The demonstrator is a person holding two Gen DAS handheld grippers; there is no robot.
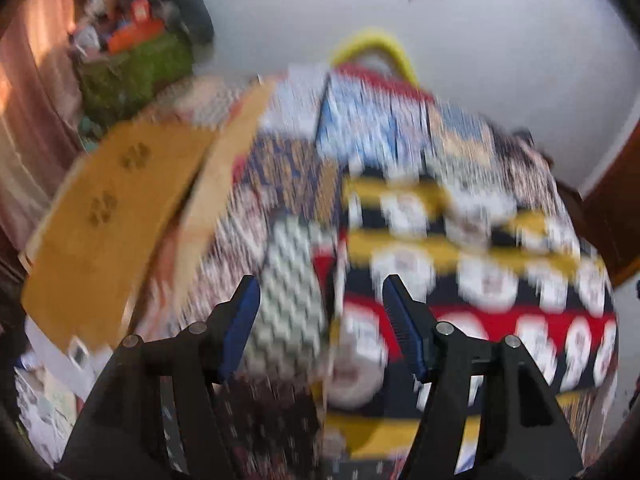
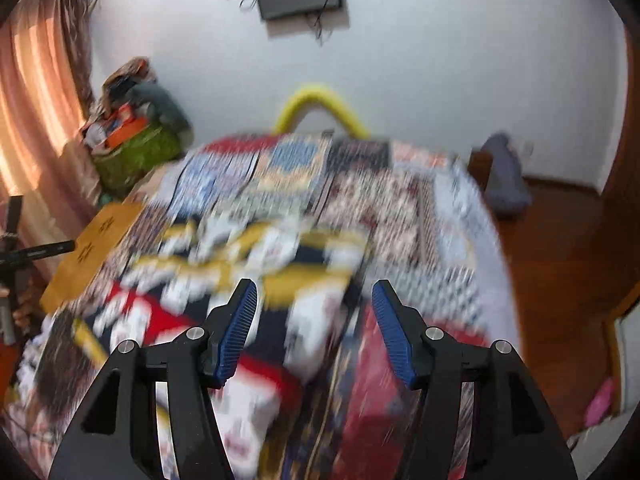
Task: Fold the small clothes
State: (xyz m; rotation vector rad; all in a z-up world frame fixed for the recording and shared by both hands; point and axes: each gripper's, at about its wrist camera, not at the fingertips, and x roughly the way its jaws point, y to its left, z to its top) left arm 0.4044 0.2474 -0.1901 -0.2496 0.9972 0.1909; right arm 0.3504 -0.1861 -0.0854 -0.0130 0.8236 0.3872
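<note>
Striped cloth in navy, yellow and red, dotted with white round motifs, lies spread on a patchwork-covered bed point(image 2: 452, 216) as two hand-held grippers point down at it. The small garment point(image 1: 472, 256) fills the right half of the left wrist view and the lower left of the right wrist view point(image 2: 256, 264); heavy blur hides its hems and what kind of garment it is. The left gripper point(image 1: 320, 308) stands with its blue pads spread, nothing pinched between them, over the garment's left edge beside a grey-and-white zigzag patch point(image 1: 290, 280). The right gripper point(image 2: 314, 304) is likewise spread and empty, over the garment's right side. Judging by its drape, the piece looks light, soft and limp: it should bunch or sag if lifted at one point, and could drag the bedcover if pinched too deep. The safer hold appears to be two corners of one edge, taking the top layer only. An orange mat point(image 1: 108, 220) lies to the left.
</note>
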